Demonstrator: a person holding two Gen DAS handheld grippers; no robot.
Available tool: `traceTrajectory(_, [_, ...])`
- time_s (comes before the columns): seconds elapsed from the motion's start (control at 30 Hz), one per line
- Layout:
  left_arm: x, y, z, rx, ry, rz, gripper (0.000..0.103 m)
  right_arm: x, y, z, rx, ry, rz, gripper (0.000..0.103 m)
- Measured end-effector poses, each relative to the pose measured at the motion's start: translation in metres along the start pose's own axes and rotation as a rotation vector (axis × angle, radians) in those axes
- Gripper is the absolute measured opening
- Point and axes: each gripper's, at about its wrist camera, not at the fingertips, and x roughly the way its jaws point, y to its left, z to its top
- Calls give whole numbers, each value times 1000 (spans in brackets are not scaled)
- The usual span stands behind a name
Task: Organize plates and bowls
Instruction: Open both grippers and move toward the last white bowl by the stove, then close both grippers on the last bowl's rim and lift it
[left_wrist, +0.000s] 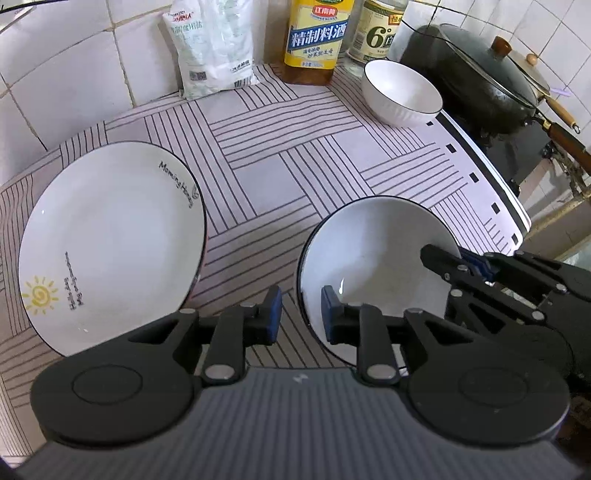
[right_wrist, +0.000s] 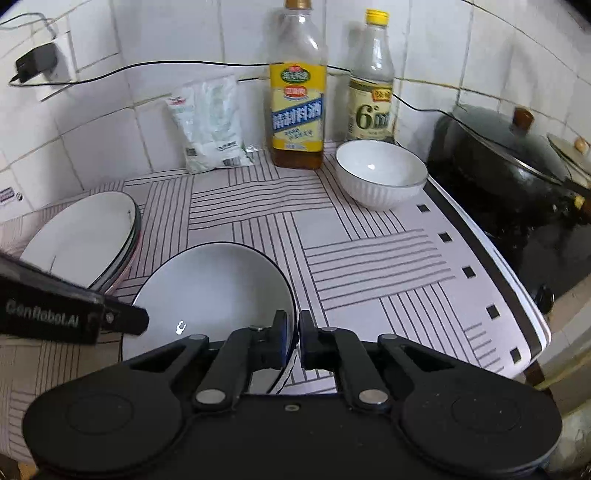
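Note:
A small deep plate (left_wrist: 369, 258) with a dark rim lies on the striped mat (left_wrist: 280, 177). My right gripper (right_wrist: 293, 332) is shut on its right rim, and the left wrist view shows it there too (left_wrist: 458, 264). The plate's left rim sits between the jaws of my left gripper (left_wrist: 301, 314), but a gap shows beside the outer pad, so it stands open. A large plate with a sun drawing (left_wrist: 110, 243) tops a stack of plates (right_wrist: 81, 236) at the left. A white ribbed bowl (left_wrist: 400, 92) (right_wrist: 380, 173) stands at the back right.
Against the tiled wall stand a cooking wine bottle (right_wrist: 297, 110), a vinegar bottle (right_wrist: 371, 99) and a white bag (right_wrist: 210, 125). A black wok with a glass lid (right_wrist: 506, 162) sits on the stove to the right, past the mat's edge. A charger (right_wrist: 37, 62) hangs at the upper left.

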Motion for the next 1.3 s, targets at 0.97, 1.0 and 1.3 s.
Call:
traceTrajectory(0.97, [19,-36,132,104,-95,-201,73,41,-90,28,-164,-126,-54,91])
traceTrajectory(1.0, [24,-39,137,113,-98,-201,76,50,-91,30,-167,-132,-39,99])
traceTrajectory(1.3, [93,-60,182,199,-92,-139,83,115,-102,57,-90,-193,4,99])
